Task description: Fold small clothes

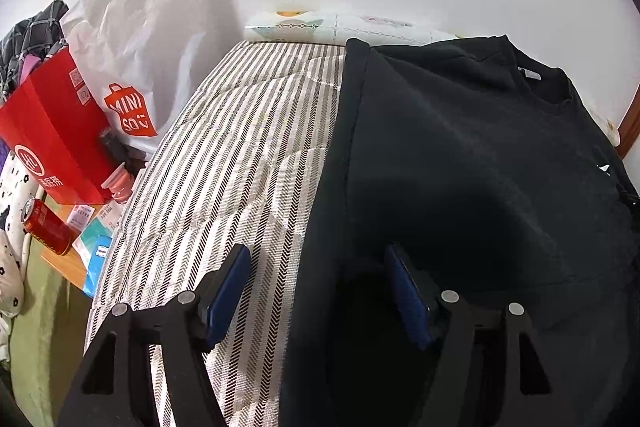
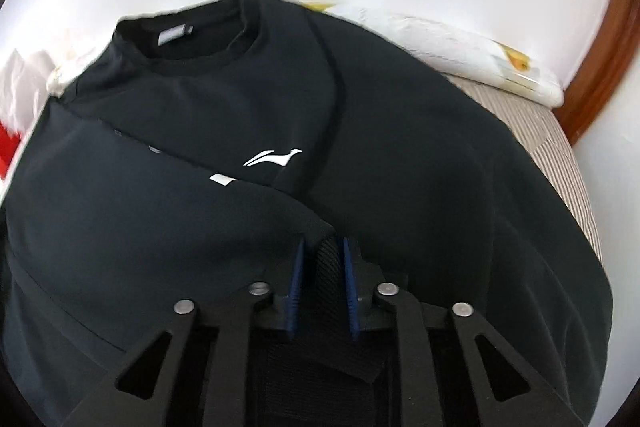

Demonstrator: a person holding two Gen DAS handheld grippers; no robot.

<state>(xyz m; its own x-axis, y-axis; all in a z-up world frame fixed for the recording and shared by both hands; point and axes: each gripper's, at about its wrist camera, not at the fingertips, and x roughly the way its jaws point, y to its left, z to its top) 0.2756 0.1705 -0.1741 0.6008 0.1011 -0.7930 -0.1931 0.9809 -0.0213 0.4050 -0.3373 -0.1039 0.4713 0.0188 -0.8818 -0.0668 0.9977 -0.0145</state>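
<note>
One black T-shirt [image 2: 400, 155] flat on striped bed [image 1: 240, 155], collar toward wall, long axis running away from cameras; white swoosh logo [image 2: 272, 158] on chest. One white bag [image 1: 132, 67] reads "MINISO"; one red bag [image 1: 56, 131], one red can [image 1: 46, 227]. Left tool [image 1: 316, 259] wide apart, empty. Right tool [image 2: 323, 247] narrow, a black fabric fold between pads; can't tell if pinched.

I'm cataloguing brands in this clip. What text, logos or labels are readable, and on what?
"MINI SO" with a smiley: white plastic bag.
Red paper bag: white round logo and characters, too blurred to read.
Red can: print unreadable.
Black T-shirt: white swoosh logo, no words; neck label blurred.
</note>
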